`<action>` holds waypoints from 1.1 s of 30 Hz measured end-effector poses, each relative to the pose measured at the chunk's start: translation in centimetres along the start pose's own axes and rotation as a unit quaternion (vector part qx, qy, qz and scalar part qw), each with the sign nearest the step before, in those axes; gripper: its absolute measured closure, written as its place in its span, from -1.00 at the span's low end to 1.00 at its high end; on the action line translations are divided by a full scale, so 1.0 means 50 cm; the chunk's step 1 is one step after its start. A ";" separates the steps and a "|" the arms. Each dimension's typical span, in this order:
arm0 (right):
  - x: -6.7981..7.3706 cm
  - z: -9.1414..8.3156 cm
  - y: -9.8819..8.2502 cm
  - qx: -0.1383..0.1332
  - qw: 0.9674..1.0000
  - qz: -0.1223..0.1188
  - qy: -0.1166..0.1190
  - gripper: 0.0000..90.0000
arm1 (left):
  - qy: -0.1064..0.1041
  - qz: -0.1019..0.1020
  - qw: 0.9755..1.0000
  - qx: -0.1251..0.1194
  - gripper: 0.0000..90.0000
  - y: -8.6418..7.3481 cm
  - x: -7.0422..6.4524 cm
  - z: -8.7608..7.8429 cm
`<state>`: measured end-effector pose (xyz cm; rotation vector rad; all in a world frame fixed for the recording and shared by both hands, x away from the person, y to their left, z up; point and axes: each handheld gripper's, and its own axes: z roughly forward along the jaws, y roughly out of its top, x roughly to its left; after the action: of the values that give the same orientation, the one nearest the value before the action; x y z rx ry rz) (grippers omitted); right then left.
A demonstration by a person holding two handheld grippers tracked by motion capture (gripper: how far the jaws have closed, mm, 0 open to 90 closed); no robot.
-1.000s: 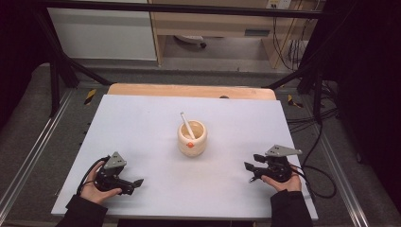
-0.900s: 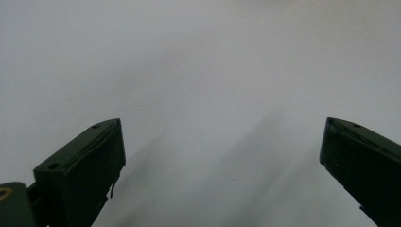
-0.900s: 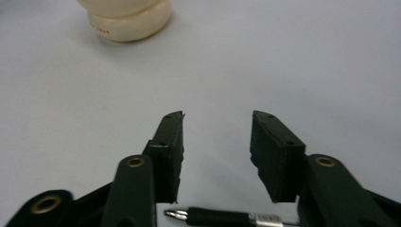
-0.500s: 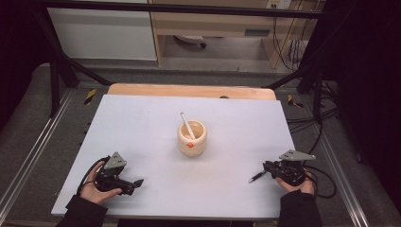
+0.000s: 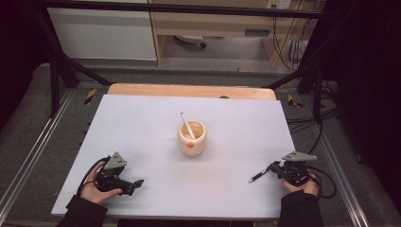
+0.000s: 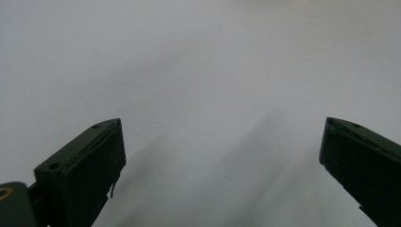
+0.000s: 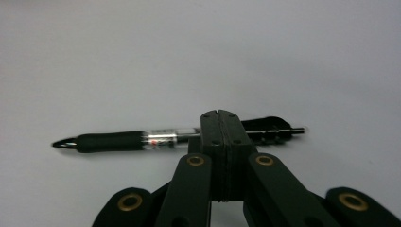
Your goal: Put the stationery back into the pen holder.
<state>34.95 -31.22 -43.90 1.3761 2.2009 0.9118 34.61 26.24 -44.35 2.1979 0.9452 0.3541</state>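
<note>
A black pen (image 7: pixel 113 141) with a clear middle lies flat on the white table (image 5: pixel 142 123), its tip pointing left in the right gripper view. My right gripper (image 7: pixel 220 113) is shut, its jaws pressed face to face with nothing between them; they have just been closing. The pen passes crosswise right behind the jaw tips, which hide part of its barrel. In the high view the pen (image 5: pixel 257 177) sticks out to the left of the right gripper (image 5: pixel 273 169) near the table's front right. My left gripper (image 6: pixel 217 142) stands open over bare table, at the front left (image 5: pixel 137 183).
A cream cup (image 5: pixel 192 138) with a red mark holds a white stick (image 5: pixel 186 122) at the table's middle. A wooden board edge (image 5: pixel 189 90) runs along the far side. Metal rails (image 5: pixel 33 156) flank the table, and cables (image 5: pixel 321 127) lie to the right.
The right hand has shifted to the right and slightly nearer the front edge, and its jaws have closed. The pen now shows on the table left of it. The left hand has stayed put.
</note>
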 end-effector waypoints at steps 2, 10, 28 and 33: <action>-0.006 0.000 -0.004 0.000 1.000 0.008 -0.009 1.00 | 0.000 0.001 1.000 0.001 -0.97 0.001 0.000 0.001; -0.016 0.012 -0.007 0.002 0.999 0.005 -0.035 1.00 | 0.000 0.001 1.000 0.001 -0.97 0.000 0.000 0.001; -0.007 0.043 0.011 0.000 0.999 -0.009 -0.033 1.00 | 0.000 0.000 1.000 0.002 -0.97 0.000 0.000 0.002; -0.008 0.049 0.015 -0.002 0.999 -0.009 -0.032 1.00 | 0.000 0.000 1.000 0.001 -0.97 0.000 0.001 0.002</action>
<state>37.14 -30.54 -45.11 1.3622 2.1600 0.8522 34.69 26.22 -44.43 2.2009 0.9455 0.3529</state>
